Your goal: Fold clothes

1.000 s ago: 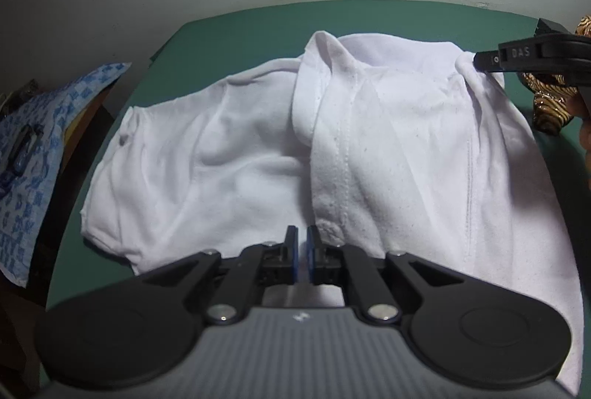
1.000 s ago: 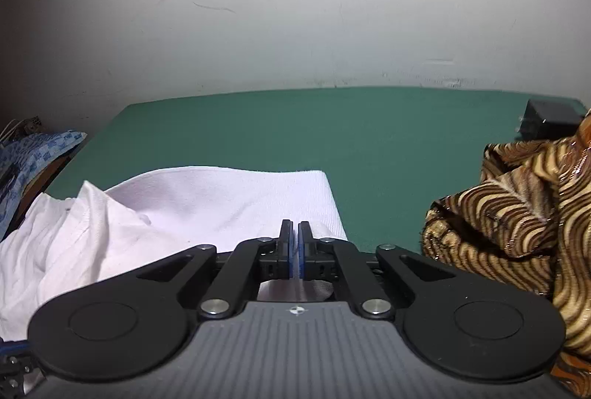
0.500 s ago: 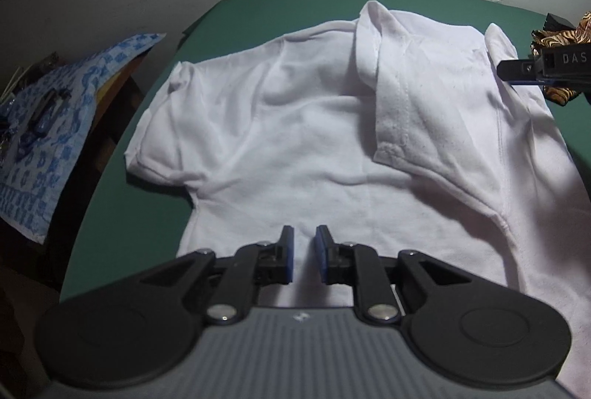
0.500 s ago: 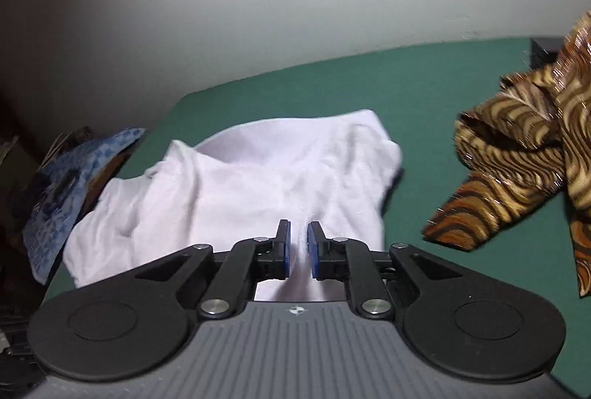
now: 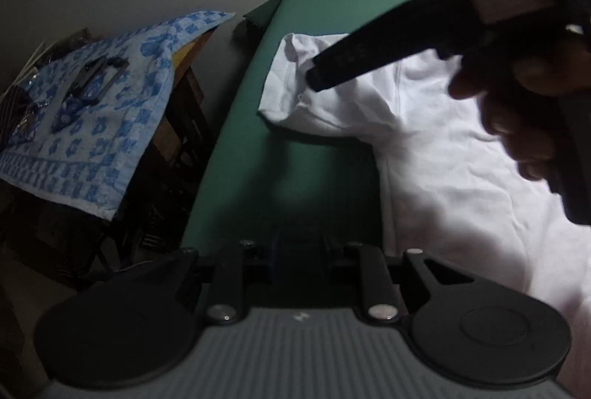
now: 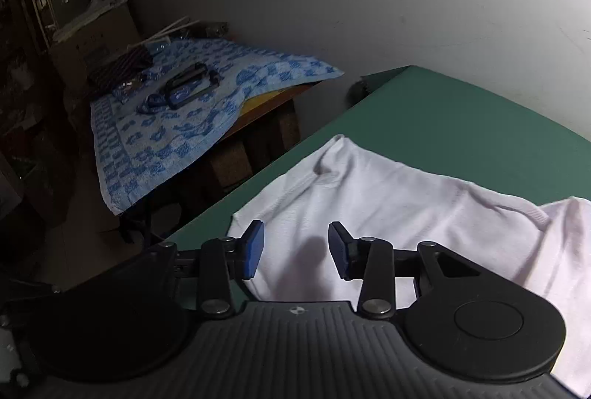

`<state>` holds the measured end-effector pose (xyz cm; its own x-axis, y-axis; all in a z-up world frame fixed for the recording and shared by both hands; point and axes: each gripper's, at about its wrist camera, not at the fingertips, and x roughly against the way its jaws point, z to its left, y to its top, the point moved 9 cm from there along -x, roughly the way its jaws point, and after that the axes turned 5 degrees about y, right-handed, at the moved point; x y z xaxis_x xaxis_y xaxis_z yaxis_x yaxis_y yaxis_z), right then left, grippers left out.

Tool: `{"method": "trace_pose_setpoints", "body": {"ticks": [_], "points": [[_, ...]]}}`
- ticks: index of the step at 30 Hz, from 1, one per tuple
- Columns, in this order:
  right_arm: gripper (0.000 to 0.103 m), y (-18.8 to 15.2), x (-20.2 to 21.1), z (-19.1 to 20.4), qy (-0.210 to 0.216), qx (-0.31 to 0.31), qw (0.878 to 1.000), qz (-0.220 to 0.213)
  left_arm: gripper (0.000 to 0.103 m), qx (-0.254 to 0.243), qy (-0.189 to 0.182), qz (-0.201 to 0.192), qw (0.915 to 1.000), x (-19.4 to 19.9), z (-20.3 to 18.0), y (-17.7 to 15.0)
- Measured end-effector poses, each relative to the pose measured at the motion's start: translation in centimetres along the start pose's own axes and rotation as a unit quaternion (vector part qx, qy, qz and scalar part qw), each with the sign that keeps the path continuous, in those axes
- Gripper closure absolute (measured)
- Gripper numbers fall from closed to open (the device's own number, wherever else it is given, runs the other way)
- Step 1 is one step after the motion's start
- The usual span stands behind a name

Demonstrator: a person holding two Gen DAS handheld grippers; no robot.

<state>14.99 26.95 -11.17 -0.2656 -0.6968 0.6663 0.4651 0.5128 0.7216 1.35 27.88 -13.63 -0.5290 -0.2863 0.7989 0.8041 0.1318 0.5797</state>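
A white t-shirt (image 5: pixel 443 148) lies spread on the green table (image 5: pixel 295 148), its sleeve (image 5: pixel 291 92) pointing toward the table's left edge. My left gripper (image 5: pixel 300 247) hangs in shadow over bare green cloth just left of the shirt; its jaws are opening with nothing between them. A hand (image 5: pixel 524 111) carries my right gripper (image 5: pixel 319 79) across above the shirt toward that sleeve. In the right wrist view my right gripper (image 6: pixel 295 247) hovers over the sleeve of the t-shirt (image 6: pixel 388 199); its blue pads are spreading apart and grip no cloth.
Left of the green table (image 6: pixel 461 118) a lower side table under a blue patterned towel (image 6: pixel 177 126) carries small dark objects (image 6: pixel 192 85). A dark gap separates the two. A cardboard box (image 6: pixel 92 41) stands behind, and a pale wall backs the table.
Both grippers moved left. The left one left the shirt's hem for bare table, jaws wider. The right one let go of the shirt, crossed to the sleeve and opened; the striped garment left view.
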Motion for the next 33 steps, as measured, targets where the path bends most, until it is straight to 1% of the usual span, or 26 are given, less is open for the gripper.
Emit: {"method": "trace_pose_setpoints", "body": {"ticks": [2, 3, 6, 7, 8, 9, 10, 12, 13, 15, 16, 17, 19, 21, 24, 25, 28, 30, 33], "points": [[0.062, -0.5, -1.4, 1.5, -0.004, 0.024, 0.999, 0.021, 0.076, -0.014, -0.020, 0.001, 0.9997, 0.6, 0.4, -1.3], [0.059, -0.9, -2.2, 2.2, -0.013, 0.042, 0.998, 0.033, 0.076, -0.021, -0.029, 0.002, 0.9993, 0.9, 0.6, -2.0], [0.059, -1.3, -3.1, 2.5, -0.042, 0.076, 0.995, 0.037, 0.073, -0.040, -0.062, 0.008, 0.9973, 1.7, 0.6, -3.9], [0.066, -1.3, -3.1, 2.3, -0.042, 0.070, 0.996, 0.039, 0.071, -0.044, -0.073, 0.008, 0.9964, 1.9, 0.6, -4.3], [0.078, -1.2, -3.0, 1.8, -0.043, 0.051, 0.997, 0.040, 0.068, -0.047, -0.084, 0.008, 0.9953, 2.2, 0.5, -4.7], [0.097, -1.0, -2.9, 1.2, -0.048, 0.030, 0.998, 0.039, 0.068, -0.050, -0.095, 0.007, 0.9941, 2.5, 0.4, -5.0], [0.098, -0.7, -2.7, 0.6, -0.048, 0.008, 0.998, 0.036, 0.069, -0.054, -0.109, 0.008, 0.9926, 2.8, 0.2, -5.3], [0.098, 0.0, -2.0, -0.6, -0.046, -0.038, 0.998, 0.016, 0.071, -0.060, -0.142, 0.014, 0.9879, 3.4, -0.3, -6.0], [0.098, 0.5, -1.4, -1.1, -0.042, -0.059, 0.997, 0.004, 0.073, -0.056, -0.161, 0.019, 0.9852, 3.7, -0.5, -6.2], [0.098, 1.6, -0.2, -2.0, -0.027, -0.099, 0.994, -0.024, 0.080, -0.046, -0.191, 0.032, 0.9800, 4.1, -1.2, -6.5], [0.098, 2.2, 0.5, -2.5, -0.021, -0.120, 0.992, -0.037, 0.085, -0.044, -0.191, 0.033, 0.9801, 4.1, -1.5, -6.5], [0.098, 2.7, 1.1, -3.1, -0.022, -0.136, 0.989, -0.048, 0.102, -0.042, -0.186, 0.034, 0.9810, 4.1, -1.8, -6.5], [0.098, 3.5, 2.6, -4.4, -0.031, -0.156, 0.985, -0.074, 0.103, -0.040, -0.162, 0.036, 0.9853, 3.9, -2.2, -6.3], [0.098, 4.2, 4.8, -6.1, -0.032, -0.187, 0.975, -0.115, 0.103, -0.025, -0.162, 0.041, 0.9855, 3.9, -2.6, -5.9], [0.098, 3.9, 9.1, -9.1, -0.022, -0.254, 0.948, -0.191, 0.103, -0.014, -0.163, 0.034, 0.9859, 5.0, -3.4, -5.3], [0.098, 3.5, 10.4, -9.9, -0.022, -0.271, 0.939, -0.212, 0.103, -0.013, -0.167, 0.031, 0.9854, 5.7, -3.9, -5.1], [0.098, 0.9, 14.5, -12.0, -0.025, -0.305, 0.914, -0.265, 0.103, -0.013, -0.181, 0.023, 0.9831, 7.5, -5.9, -4.6], [0.098, -1.3, 16.3, -13.6, -0.031, -0.331, 0.901, -0.280, 0.103, -0.019, -0.191, 0.024, 0.9811, 8.4, -7.8, -4.7], [0.097, -5.5, 17.7, -16.6, -0.043, -0.385, 0.879, -0.276, 0.103, -0.034, -0.199, 0.029, 0.9789, 9.5, -10.3, -5.1]]}}
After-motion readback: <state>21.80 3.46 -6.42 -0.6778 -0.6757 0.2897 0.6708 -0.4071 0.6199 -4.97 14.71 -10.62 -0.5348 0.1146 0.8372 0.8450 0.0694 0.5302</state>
